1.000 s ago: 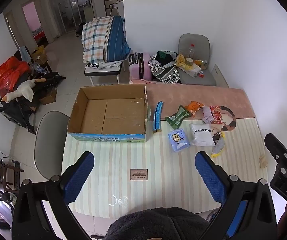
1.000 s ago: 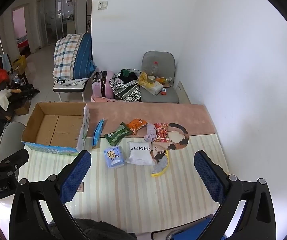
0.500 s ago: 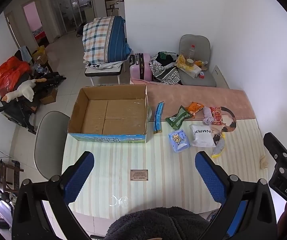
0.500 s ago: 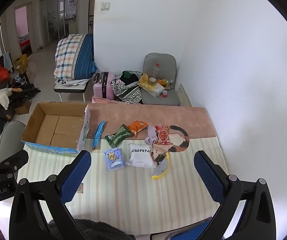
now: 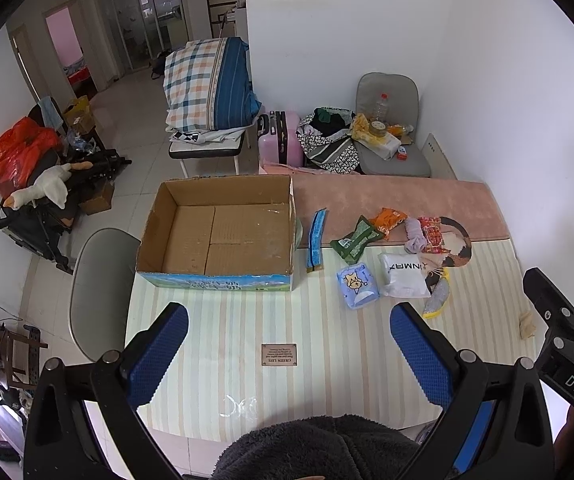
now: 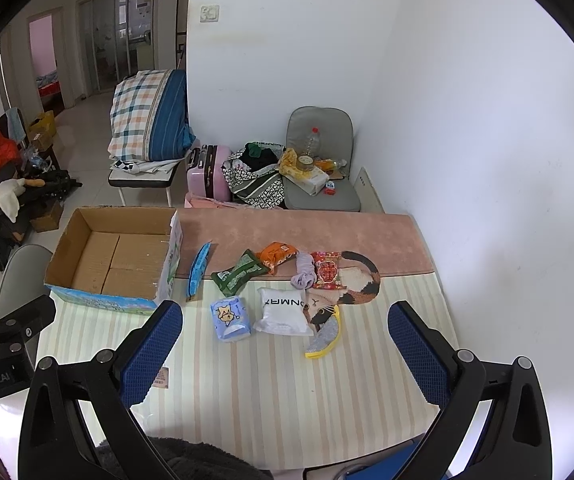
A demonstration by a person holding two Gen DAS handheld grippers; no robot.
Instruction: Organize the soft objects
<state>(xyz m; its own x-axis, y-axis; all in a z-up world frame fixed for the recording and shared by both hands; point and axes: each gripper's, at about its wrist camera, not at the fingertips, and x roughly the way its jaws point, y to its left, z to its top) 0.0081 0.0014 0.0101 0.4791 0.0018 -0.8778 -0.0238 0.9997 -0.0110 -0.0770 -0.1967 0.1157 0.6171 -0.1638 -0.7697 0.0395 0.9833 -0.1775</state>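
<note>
Two fisheye cameras look down and forward over the striped surface (image 5: 327,344) from its near edge, each from high above, well back from the items. The left wrist view sits further left, with the cardboard box (image 5: 223,232) at frame centre and the left gripper (image 5: 287,344) filling the lower frame, jaws wide apart. The right wrist view sits further right, pushing the same box (image 6: 115,256) to centre left, the right gripper (image 6: 285,344) likewise spread. Both views share the box, the row of soft packets, the pink mat, the grey chair (image 5: 391,128) (image 6: 323,160) and the white corner wall. Each catches the other gripper at its frame edge.
</note>
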